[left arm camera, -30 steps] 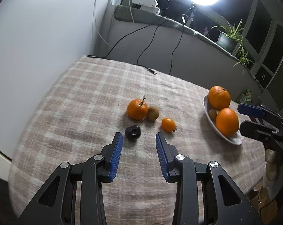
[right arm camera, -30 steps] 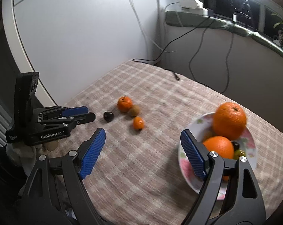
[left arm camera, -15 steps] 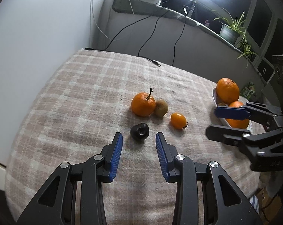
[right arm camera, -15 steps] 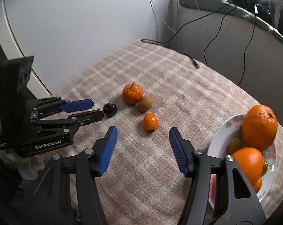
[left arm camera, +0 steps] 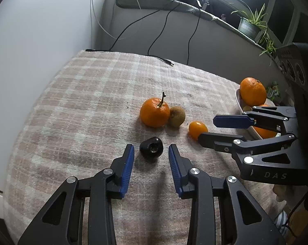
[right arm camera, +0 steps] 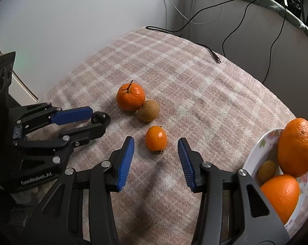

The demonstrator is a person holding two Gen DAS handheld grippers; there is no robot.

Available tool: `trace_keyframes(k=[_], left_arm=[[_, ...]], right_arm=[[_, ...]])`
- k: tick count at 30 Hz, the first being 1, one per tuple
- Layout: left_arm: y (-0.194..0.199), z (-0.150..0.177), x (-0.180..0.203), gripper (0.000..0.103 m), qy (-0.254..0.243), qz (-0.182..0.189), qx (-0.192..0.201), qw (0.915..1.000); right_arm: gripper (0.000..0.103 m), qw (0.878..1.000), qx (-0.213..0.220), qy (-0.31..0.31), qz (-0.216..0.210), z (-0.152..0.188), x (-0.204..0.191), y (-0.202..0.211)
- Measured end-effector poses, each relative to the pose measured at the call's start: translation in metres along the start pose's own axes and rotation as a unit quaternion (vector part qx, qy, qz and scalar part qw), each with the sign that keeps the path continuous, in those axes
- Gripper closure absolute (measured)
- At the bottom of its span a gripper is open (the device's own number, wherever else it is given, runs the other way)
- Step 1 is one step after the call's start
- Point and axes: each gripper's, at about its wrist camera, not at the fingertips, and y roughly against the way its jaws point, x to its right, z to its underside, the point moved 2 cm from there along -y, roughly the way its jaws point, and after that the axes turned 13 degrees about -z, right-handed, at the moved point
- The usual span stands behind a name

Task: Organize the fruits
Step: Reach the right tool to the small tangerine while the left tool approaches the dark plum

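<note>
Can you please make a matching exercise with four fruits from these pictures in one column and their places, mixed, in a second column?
Things:
1. small dark fruit
2. small oval orange fruit
3. kiwi
4. large orange

Places:
A. in the plate
B. just ahead of the left claw
C. touching the stemmed mandarin
D. just ahead of the right claw, which is closing

Pairs: 1-B, 2-D, 3-C, 4-A
</note>
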Motion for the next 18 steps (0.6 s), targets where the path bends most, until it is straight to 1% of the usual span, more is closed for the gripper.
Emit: trace_keyframes(k=[1,3,6,8,10,12,13,15,18], left_arm=[[-0.001,0.001,0.001,0.073,-0.001,0.0,-0.001,1.0],[-0.003,0.002,0.002,0.074,-0.005,-0.002,-0.002,1.0],[-0.005,0.001,0.002,0.077,-0.006,-0.007,-0.004,1.0],[-0.007,0.001,0.002,0.08,-0.007,-0.009,-0.005,0.9999],[-0.007,0.0,0.002,0.08,-0.008,-0.01,-0.005,0.9999],[-0.008,0.0,0.003,0.08,-0.01,-0.012,-0.004,0.9999],[-0.008,0.0,0.003,0.081,-0.011,-0.013,-0.004,0.9999],[-0.008,0.0,0.003,0.081,-0.011,-0.013,-0.003,0.9998],[-0.007,0.0,0.003,0.081,-0.008,-0.013,-0.002,0.9999]], right_arm=[[0.056,1.0,-0.002,0.001,0.0,-0.001,0.0,-0.002],[0.057,1.0,-0.006,0.004,0.002,-0.002,-0.001,-0.006],[0.063,1.0,-0.012,0.006,0.002,-0.002,-0.001,-0.01],[0.063,1.0,-0.016,0.007,0.002,-0.002,-0.002,-0.013],[0.066,1.0,-0.019,0.009,0.003,-0.001,-0.002,-0.015],[0.072,1.0,-0.024,0.011,0.006,0.0,-0.003,-0.018],[0.073,1.0,-0.027,0.013,0.007,0.0,-0.004,-0.02],[0.078,0.999,-0.026,0.016,0.013,0.001,-0.004,-0.021],[0.079,1.0,-0.022,0.012,0.011,0.002,-0.003,-0.019]])
